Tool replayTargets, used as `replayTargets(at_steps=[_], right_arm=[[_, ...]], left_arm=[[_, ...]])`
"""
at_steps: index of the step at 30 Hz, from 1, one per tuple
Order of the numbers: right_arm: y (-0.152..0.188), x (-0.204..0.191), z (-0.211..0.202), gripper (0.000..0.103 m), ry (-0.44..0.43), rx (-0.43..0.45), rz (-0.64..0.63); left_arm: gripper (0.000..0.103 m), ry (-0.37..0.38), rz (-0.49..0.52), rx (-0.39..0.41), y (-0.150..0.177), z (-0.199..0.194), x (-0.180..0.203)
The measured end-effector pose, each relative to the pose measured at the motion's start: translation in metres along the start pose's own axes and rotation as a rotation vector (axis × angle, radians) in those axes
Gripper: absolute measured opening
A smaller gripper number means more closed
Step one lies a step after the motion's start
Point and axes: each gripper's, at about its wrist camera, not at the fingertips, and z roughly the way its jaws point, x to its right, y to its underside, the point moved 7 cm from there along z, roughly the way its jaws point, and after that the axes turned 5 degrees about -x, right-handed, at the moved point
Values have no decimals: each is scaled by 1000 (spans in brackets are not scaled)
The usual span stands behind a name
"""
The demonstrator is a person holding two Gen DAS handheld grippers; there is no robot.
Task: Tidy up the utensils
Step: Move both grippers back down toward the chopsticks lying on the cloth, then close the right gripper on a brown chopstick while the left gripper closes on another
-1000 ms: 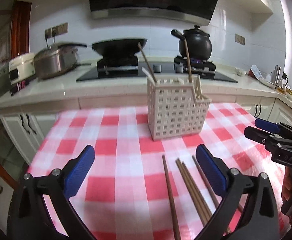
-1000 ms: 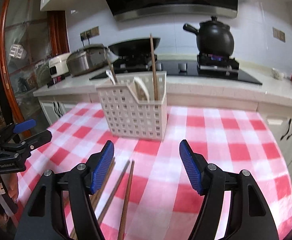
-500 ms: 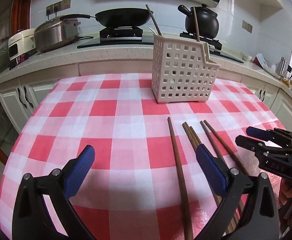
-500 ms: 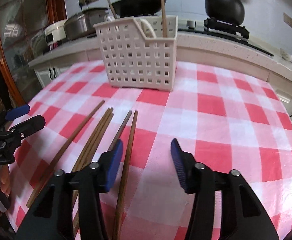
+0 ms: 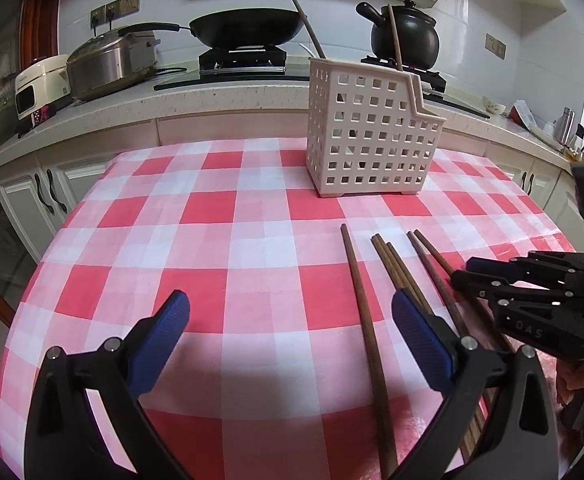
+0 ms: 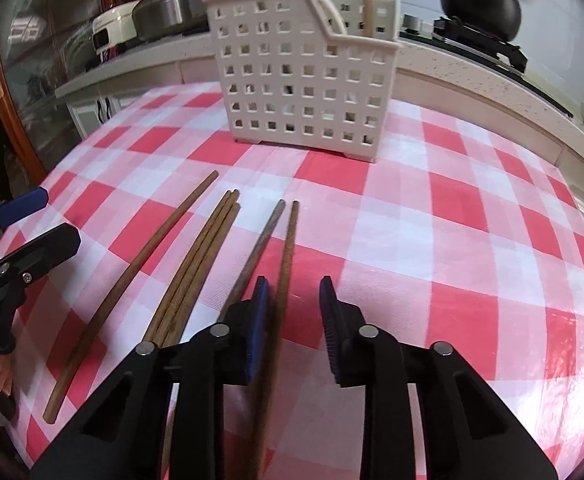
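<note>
Several brown wooden chopsticks (image 5: pixel 357 280) lie side by side on the red-and-white checked tablecloth (image 5: pixel 212 240). Behind them stands a white perforated utensil basket (image 5: pixel 371 140) with two chopsticks upright in it. My right gripper (image 6: pixel 293 286) is low over the table and its jaws are closing. The rightmost chopstick (image 6: pixel 290 240) runs between them, close to the left pad, with a gap still showing on the right. My left gripper (image 5: pixel 288 304) hovers wide open over the cloth, holding nothing. In the left wrist view the right gripper (image 5: pixel 465 274) sits at the right, over the chopsticks.
A kitchen counter (image 5: pixel 212 100) runs behind the table, carrying a wok (image 5: pixel 248 28), a black clay pot (image 5: pixel 405 32), a steel pot (image 5: pixel 108 64) and a rice cooker (image 5: pixel 40 84). The basket (image 6: pixel 303 80) stands near the table's far edge. A person's fingers (image 5: pixel 579 376) hold the right tool.
Both grippers have sunk toward the table and tipped downward. The right gripper's jaws have narrowed from wide apart to close around the rightmost chopstick. The left jaws stay wide.
</note>
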Motion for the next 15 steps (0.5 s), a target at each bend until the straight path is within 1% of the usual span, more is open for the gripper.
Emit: replayTargets(at_steps=[5,7,11,13,15], right_arm=[[-6,-5,5,15,44,-11,-36],[-5,-8,5,9,44,-11,-51],[-3,-7,4,8,41,-2,-50],[-2,-4,3,7,39,1,-39],[-1,0,2,7,32,4,-25]], left_arm=[[98,7,0,-16,2,3,0],[98,14,-1,-26,3,5,1],[97,20,15,-61,3,12,8],[91,19,33,-90,3,19,13],[79,17,51,-118,3,26,20]])
